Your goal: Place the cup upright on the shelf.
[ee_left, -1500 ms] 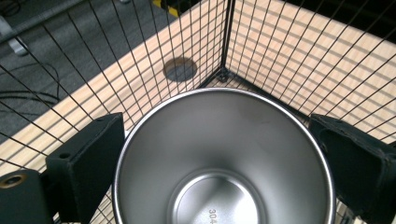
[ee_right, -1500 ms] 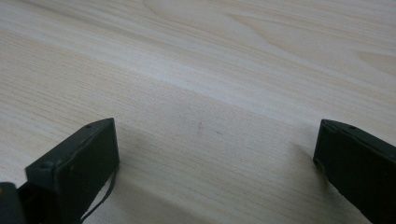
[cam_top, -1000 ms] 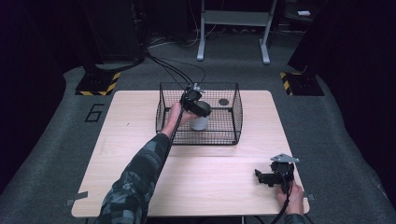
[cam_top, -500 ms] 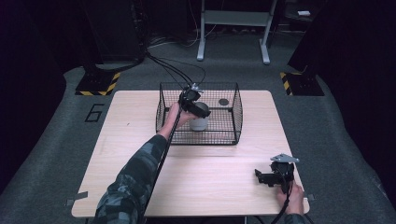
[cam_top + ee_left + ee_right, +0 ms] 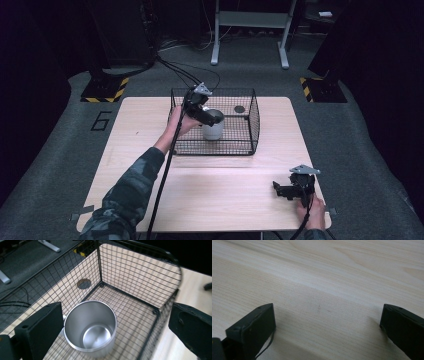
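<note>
A steel cup [image 5: 90, 327] stands upright and empty on the floor of a black wire basket [image 5: 140, 272]. My left gripper [image 5: 116, 315] hangs open just above the cup's mouth, a jaw on each side and neither touching it. From the high view the cup [image 5: 213, 131] sits in the left half of the basket [image 5: 250, 145], under the left gripper [image 5: 210, 117]. My right gripper [image 5: 279, 190] rests low at the table's near right corner. Its own view has the right gripper [image 5: 327, 315] open over bare wood, with nothing between the jaws.
The wooden table [image 5: 225, 190] carries the basket at its far middle. A dark round spot [image 5: 239, 109] lies by the basket's far wall; I cannot tell whether it is inside or outside. Cables [image 5: 175, 70] trail off the far edge to the floor.
</note>
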Demonstrator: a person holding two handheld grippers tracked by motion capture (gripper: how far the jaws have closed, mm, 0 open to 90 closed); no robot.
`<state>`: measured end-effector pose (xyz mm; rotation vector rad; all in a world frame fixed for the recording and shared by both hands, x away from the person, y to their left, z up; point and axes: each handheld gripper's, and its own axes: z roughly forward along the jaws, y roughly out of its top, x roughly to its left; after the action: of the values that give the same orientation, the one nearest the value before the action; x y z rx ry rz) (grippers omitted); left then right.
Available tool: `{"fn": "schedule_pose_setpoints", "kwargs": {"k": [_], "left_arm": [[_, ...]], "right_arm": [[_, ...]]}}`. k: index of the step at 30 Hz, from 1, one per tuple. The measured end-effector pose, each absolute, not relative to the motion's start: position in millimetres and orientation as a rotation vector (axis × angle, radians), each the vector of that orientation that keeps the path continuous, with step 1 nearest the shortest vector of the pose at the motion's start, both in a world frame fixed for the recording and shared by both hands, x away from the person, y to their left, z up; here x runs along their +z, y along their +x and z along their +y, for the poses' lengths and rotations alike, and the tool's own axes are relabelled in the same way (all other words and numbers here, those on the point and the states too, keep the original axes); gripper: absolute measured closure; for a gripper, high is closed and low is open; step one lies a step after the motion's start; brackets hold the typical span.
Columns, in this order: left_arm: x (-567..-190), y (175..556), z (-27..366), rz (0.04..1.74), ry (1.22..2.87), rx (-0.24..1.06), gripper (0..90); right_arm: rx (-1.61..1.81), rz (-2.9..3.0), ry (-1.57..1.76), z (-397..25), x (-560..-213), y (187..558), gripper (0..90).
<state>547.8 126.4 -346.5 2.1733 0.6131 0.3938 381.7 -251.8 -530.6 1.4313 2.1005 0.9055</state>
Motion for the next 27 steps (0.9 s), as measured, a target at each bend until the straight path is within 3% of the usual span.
{"fn": "schedule_pose_setpoints", "kwargs": {"k": [11, 27], "left_arm": [[-319.0, 480.9, 173.1, 0.562, 2.194, 0.475, 0.0], [-342.0, 410.3, 233.2, 0.595, 2.203, 0.53, 0.0]], "right_arm": [[0.905, 2.101, 1.431, -251.7, -530.6, 381.7, 0.0], [0.905, 2.101, 1.431, -251.7, -530.6, 381.7, 0.0]]}}
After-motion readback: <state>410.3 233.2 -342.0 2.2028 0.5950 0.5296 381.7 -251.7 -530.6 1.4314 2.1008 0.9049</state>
